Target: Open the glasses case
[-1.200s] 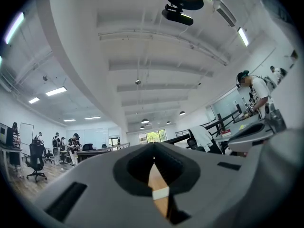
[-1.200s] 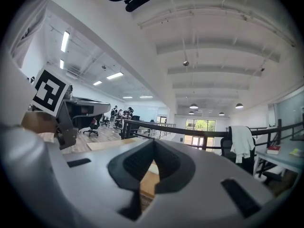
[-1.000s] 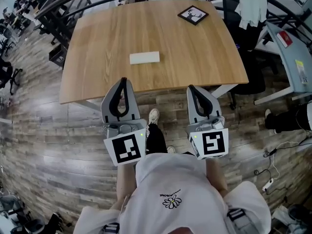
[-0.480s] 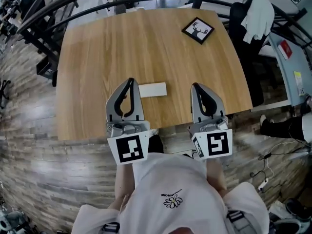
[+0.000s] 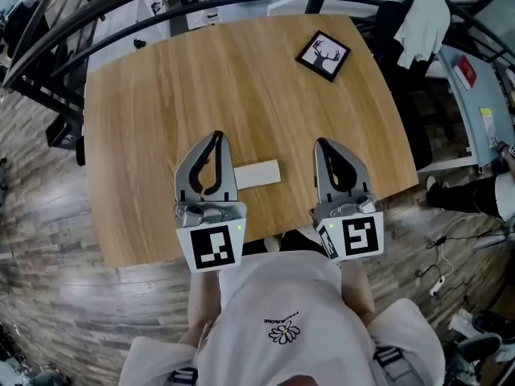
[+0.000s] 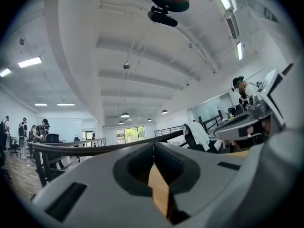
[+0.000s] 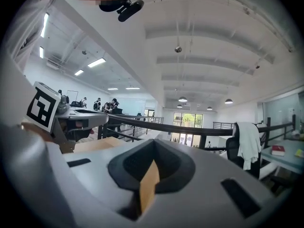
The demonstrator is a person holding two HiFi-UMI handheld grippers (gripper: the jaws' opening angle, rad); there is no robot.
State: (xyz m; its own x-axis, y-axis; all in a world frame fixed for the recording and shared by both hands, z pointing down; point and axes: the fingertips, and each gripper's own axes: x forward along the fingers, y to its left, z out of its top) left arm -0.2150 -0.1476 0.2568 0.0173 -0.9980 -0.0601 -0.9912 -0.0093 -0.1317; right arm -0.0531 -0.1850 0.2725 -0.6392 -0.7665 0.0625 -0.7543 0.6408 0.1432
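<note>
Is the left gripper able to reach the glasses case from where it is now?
Probably yes: the glasses case lies on the table just right of the left gripper, nothing between them; its jaws are shut.

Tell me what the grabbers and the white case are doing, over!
Left gripper and right gripper both shut, empty. White rectangular glasses case flat on light wooden table between them, ungripped. Black-framed deer picture far off, nothing blocking.

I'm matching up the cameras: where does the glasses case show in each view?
Head view: glasses case on the table, just right of the left gripper.
Left gripper view: not in it.
Right gripper view: not in it.
Shared landmark: the hanging white garment.
</note>
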